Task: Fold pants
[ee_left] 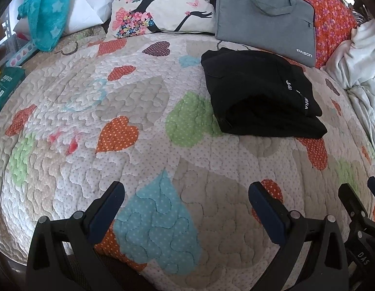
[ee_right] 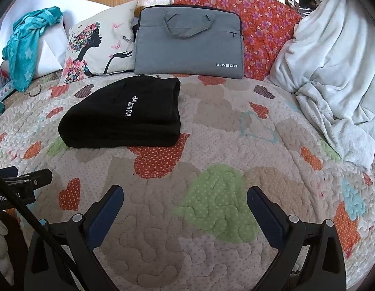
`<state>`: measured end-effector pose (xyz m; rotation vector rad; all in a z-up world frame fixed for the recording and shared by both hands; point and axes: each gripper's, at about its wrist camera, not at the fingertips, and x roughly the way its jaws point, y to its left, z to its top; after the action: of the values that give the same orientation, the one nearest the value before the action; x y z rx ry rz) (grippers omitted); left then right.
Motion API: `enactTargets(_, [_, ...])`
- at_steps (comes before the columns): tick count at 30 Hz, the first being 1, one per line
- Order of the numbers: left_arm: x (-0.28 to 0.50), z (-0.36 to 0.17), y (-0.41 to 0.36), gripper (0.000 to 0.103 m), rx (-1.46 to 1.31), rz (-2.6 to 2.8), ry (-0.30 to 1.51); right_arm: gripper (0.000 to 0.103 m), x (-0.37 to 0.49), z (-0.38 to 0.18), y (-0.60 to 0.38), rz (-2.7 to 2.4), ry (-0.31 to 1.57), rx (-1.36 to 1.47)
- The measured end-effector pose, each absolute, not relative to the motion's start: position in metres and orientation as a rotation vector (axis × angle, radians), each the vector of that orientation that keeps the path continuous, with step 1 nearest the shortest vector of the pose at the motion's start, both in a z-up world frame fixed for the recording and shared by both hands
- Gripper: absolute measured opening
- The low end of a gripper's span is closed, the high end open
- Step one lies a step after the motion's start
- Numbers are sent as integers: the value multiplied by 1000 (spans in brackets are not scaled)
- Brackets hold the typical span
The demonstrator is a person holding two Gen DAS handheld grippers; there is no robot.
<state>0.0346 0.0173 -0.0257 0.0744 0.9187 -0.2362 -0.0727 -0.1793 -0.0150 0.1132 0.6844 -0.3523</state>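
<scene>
Black pants [ee_left: 257,92] lie folded in a compact stack on the heart-patterned quilt [ee_left: 114,97], white lettering on top. In the right wrist view the pants [ee_right: 124,116] sit at the upper left. My left gripper [ee_left: 186,191] is open and empty, low over the quilt's near edge, well short of the pants. My right gripper [ee_right: 185,191] is open and empty, also near the front edge, to the right of the pants. The right gripper's fingers [ee_left: 352,198] show at the left wrist view's right edge; the left gripper's fingers [ee_right: 39,177] show at the right wrist view's left edge.
A grey laptop bag [ee_right: 189,41] leans against an orange floral cushion [ee_right: 267,26] behind the pants. A butterfly-print pillow [ee_right: 97,46] and a teal towel [ee_right: 25,46] lie at the back left. A crumpled white blanket [ee_right: 332,72] fills the right side.
</scene>
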Motion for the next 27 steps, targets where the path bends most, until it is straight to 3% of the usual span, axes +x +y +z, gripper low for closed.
enactTargets(27, [36,-27,18,102,63,-239,928,103,-73,-15,-177,-348,687,106])
